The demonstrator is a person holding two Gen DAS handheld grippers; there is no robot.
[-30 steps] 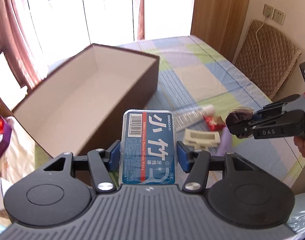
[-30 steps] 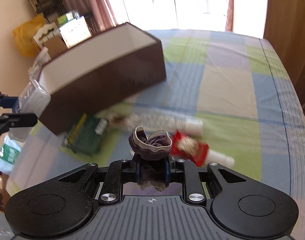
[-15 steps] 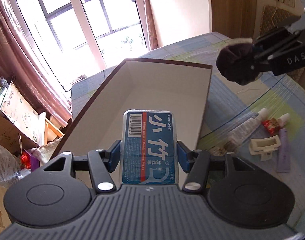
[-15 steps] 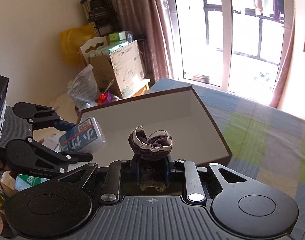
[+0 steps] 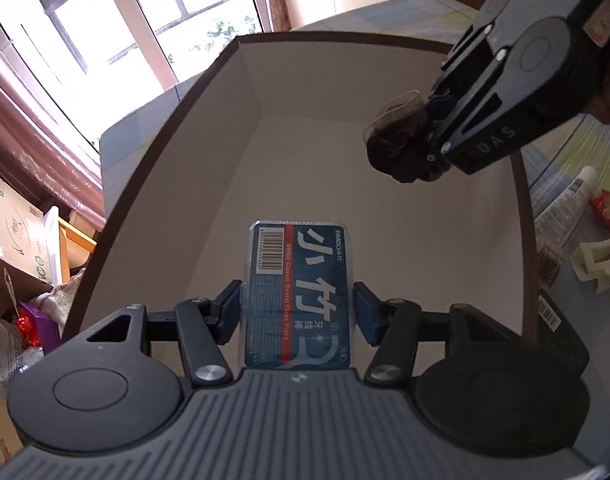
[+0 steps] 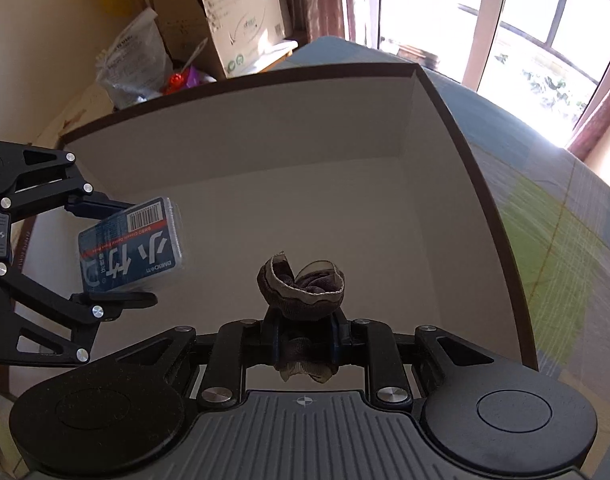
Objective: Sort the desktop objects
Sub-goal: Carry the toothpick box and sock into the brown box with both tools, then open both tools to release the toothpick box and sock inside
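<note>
A left gripper (image 5: 297,312) clamps a blue floss-pick box (image 5: 297,292) above an open brown cardboard box (image 5: 209,80). At upper right, the right gripper (image 5: 421,148) pinches a dark rolled sock (image 5: 393,140) over the same box.

Checked tablecloth (image 5: 565,148) carries open brown box (image 5: 153,184), tubes (image 5: 565,208), cream clip (image 5: 597,260).

Both tongs, left (image 5: 297,312) and right (image 6: 305,344), have moved over the box (image 6: 457,120) (from beside it).
</note>
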